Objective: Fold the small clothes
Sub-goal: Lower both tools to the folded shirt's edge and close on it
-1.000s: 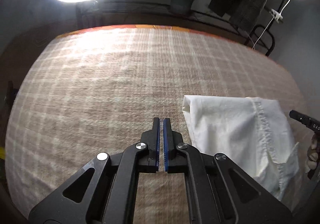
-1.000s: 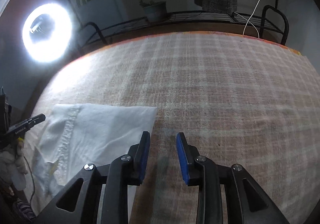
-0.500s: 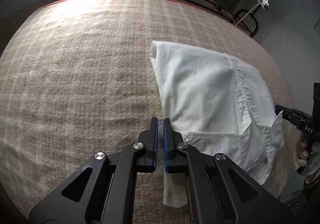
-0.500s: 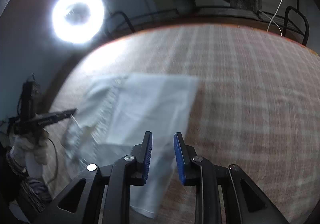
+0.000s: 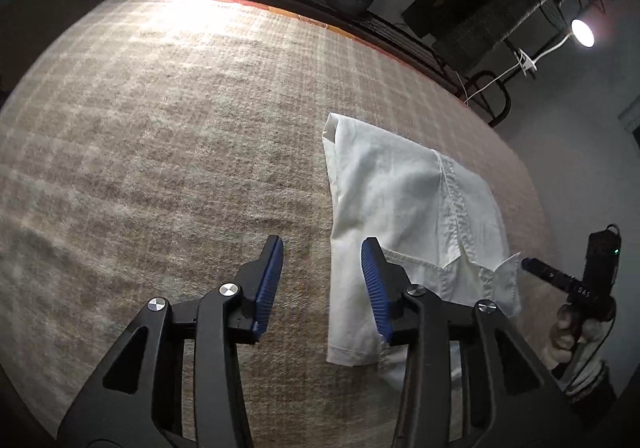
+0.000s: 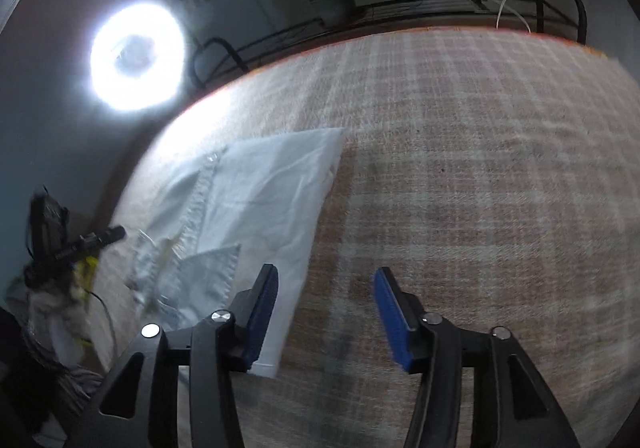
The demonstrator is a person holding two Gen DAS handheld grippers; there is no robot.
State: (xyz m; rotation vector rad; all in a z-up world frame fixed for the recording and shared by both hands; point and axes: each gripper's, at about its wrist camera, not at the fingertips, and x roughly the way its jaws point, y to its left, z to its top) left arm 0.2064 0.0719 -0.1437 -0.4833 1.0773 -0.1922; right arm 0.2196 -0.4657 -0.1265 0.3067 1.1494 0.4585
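Note:
A white shirt, folded into a long panel with its collar toward the near end, lies flat on the plaid blanket. My left gripper hovers at the shirt's left edge. Its jaws are opening, and the pads press on nothing; the shirt's edge shows just inside the right finger. In the right wrist view the shirt lies to the left. My right gripper is also opening, with its left finger over the shirt's right edge and bare blanket between the pads.
The blanket covers a bed with a metal rail along the far side. A ring light and a small lamp shine from behind. A hand holding a black device shows at the far right of the left wrist view.
The left jaws went from shut to open and the right jaws spread wider. Both views have swung toward the shirt, which now sits nearer each gripper.

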